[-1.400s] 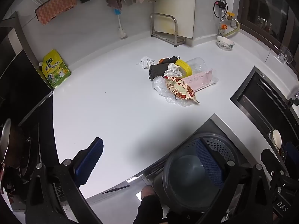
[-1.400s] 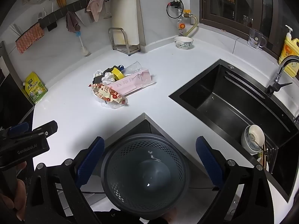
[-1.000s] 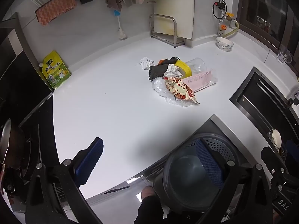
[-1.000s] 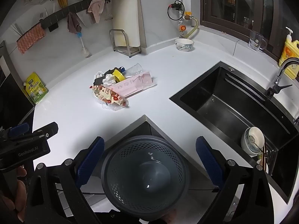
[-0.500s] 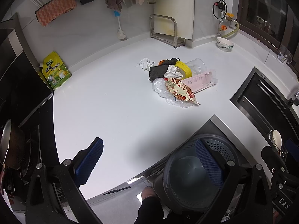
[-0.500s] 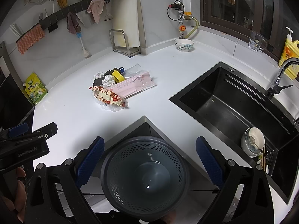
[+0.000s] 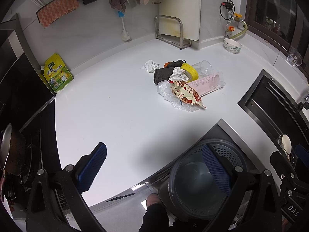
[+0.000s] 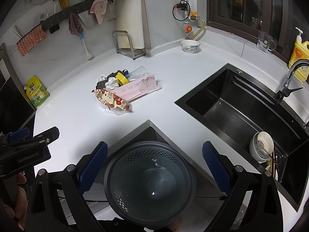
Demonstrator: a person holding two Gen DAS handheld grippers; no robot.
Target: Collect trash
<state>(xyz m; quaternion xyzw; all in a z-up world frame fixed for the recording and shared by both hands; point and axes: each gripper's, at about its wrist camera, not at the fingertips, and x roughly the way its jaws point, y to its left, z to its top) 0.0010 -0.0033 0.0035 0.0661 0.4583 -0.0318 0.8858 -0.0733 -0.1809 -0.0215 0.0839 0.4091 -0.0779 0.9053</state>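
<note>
Looking down past my right tongs (image 8: 154,164), spread wide and holding nothing, I have the gray bin (image 8: 148,176) directly beneath them, in the notch of the table (image 8: 77,119). My left tongs (image 7: 154,170) gape empty too, left of the bin. Beyond the bin, up the table, lies the trash heap (image 8: 119,90), its pink packet (image 8: 139,89) running left-to-right; my right tongs look nearer to it.

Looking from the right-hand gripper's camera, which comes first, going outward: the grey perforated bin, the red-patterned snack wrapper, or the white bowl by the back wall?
1. Grey perforated bin: directly below, between the right gripper's open fingers.
2. Red-patterned snack wrapper: mid-counter, left of centre.
3. White bowl: far back, against the wall.
</note>
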